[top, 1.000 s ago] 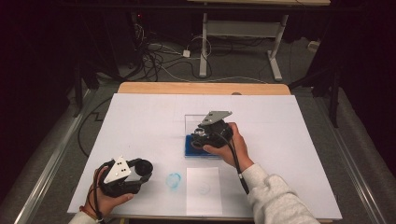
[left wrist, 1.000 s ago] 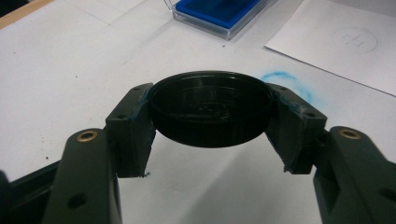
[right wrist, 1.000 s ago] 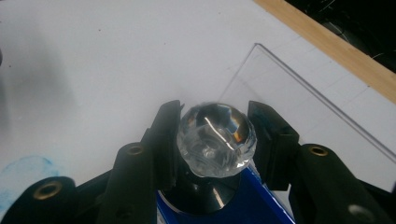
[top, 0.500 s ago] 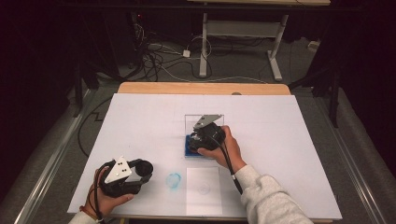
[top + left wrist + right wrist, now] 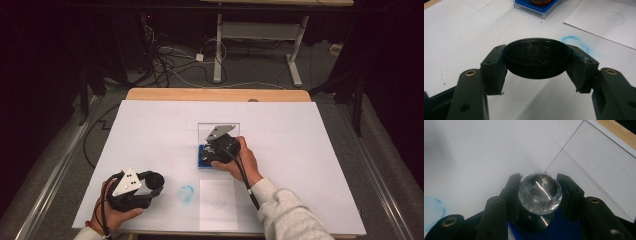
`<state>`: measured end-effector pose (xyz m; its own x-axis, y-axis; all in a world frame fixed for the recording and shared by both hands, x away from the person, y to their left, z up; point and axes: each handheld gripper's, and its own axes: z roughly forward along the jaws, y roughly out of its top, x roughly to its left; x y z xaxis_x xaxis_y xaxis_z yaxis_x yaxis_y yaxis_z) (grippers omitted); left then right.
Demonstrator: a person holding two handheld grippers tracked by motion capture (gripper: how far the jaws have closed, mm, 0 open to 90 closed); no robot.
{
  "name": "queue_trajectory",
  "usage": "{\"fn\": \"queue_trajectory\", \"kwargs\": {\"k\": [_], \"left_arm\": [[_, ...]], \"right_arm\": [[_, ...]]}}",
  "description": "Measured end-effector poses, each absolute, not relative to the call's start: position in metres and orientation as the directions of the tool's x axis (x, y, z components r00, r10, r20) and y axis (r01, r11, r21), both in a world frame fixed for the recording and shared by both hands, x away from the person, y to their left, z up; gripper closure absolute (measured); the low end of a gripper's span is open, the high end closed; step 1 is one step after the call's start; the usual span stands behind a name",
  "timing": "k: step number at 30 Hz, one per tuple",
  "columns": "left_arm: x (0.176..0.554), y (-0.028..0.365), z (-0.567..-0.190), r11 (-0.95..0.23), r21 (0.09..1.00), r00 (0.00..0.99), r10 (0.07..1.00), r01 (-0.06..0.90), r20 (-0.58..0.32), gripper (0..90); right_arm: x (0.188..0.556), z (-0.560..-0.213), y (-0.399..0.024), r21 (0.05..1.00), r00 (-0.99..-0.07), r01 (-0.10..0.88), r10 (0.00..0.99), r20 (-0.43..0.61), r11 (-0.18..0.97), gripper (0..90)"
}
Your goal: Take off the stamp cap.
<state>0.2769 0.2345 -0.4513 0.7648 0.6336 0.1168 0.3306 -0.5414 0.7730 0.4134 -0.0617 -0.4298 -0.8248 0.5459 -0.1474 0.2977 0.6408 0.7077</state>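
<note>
Wooden table [image 5: 215, 94] is covered by a white sheet [image 5: 150, 130]. Mid-sheet, a clear box with blue base [image 5: 204, 159] is seated. Near the front edge, a blue chalk ring [image 5: 186, 193] and a printed paper [image 5: 218, 204] are laid.

One overhead cam, two riding the jaws

High view looks forward and down over the whole desk [image 5: 150, 130]; both gripper cams sit super close, sharing the blue chalk ring [image 5: 573, 40] around 6 o'clock.

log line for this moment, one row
left gripper: shut on black round lid, above white table | right gripper: shut on faceted clear knob, over blue tray | blue smudge
</note>
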Motion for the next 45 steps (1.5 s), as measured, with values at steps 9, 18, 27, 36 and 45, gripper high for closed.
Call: {"fn": "queue_trajectory", "kwargs": {"k": [9, 18, 27, 36, 45], "left_arm": [[0.2769, 0.2340, -0.4514, -0.540, 0.774, 0.765, 0.634, 0.331, 0.115, 36.8], [0.2775, 0.2343, -0.4517, -0.540, 0.773, 0.768, 0.631, 0.332, 0.110, 36.7], [0.2772, 0.2333, -0.4521, -0.542, 0.770, 0.767, 0.632, 0.336, 0.111, 36.7], [0.2779, 0.2336, -0.4527, -0.542, 0.767, 0.759, 0.641, 0.344, 0.112, 36.7], [0.2782, 0.2343, -0.4523, -0.536, 0.767, 0.752, 0.650, 0.352, 0.109, 36.7]], "right_arm": [[0.4142, -0.4306, -0.0592, 0.705, -0.816, 0.295, 0.554, -0.166, 0.645, 57.1], [0.4166, -0.4295, -0.0555, 0.686, -0.818, 0.279, 0.541, -0.196, 0.672, 57.3], [0.4099, -0.4302, -0.0548, 0.671, -0.816, 0.260, 0.529, -0.231, 0.694, 57.2], [0.4150, -0.4313, -0.0571, 0.691, -0.822, 0.267, 0.533, -0.201, 0.671, 57.3], [0.4099, -0.4335, -0.0605, 0.698, -0.822, 0.253, 0.529, -0.210, 0.670, 57.3]]}}
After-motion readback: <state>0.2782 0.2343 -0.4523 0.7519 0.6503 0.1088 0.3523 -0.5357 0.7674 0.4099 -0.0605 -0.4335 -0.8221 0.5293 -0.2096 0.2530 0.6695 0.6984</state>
